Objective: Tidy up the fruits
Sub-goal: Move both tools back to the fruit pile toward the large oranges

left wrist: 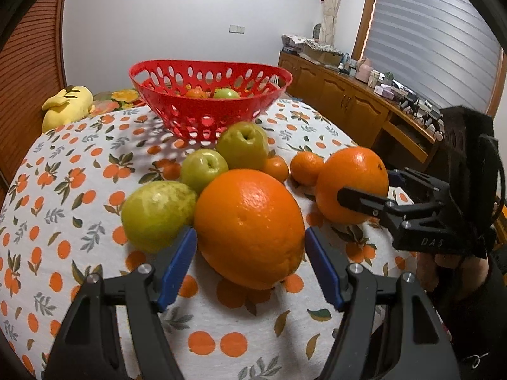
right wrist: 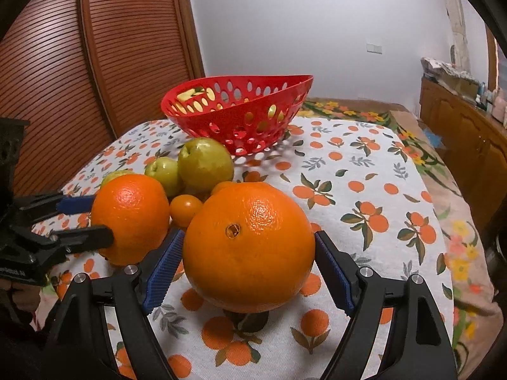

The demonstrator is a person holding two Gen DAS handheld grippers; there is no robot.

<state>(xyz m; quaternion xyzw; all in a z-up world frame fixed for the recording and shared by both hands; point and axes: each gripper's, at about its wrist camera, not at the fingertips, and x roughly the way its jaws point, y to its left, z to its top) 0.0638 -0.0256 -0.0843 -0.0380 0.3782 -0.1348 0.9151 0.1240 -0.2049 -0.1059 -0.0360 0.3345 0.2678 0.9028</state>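
A red perforated basket (left wrist: 209,95) (right wrist: 237,110) stands at the far side of the table and holds a small orange fruit (left wrist: 196,92) and a green one (left wrist: 225,94). In front of it lie three green fruits (left wrist: 242,144) and small tangerines (left wrist: 305,167). My left gripper (left wrist: 250,253) is open, its blue pads on either side of a big orange (left wrist: 250,228) (right wrist: 131,215) that rests on the cloth. My right gripper (right wrist: 248,264) is open around a second big orange (right wrist: 248,247) (left wrist: 351,183), also on the cloth.
The table has a white cloth with an orange print (left wrist: 79,190). A yellow plush toy (left wrist: 68,106) lies behind the table's left edge. A wooden sideboard (left wrist: 348,101) with clutter runs along the right. A slatted wooden door (right wrist: 79,63) stands at the left.
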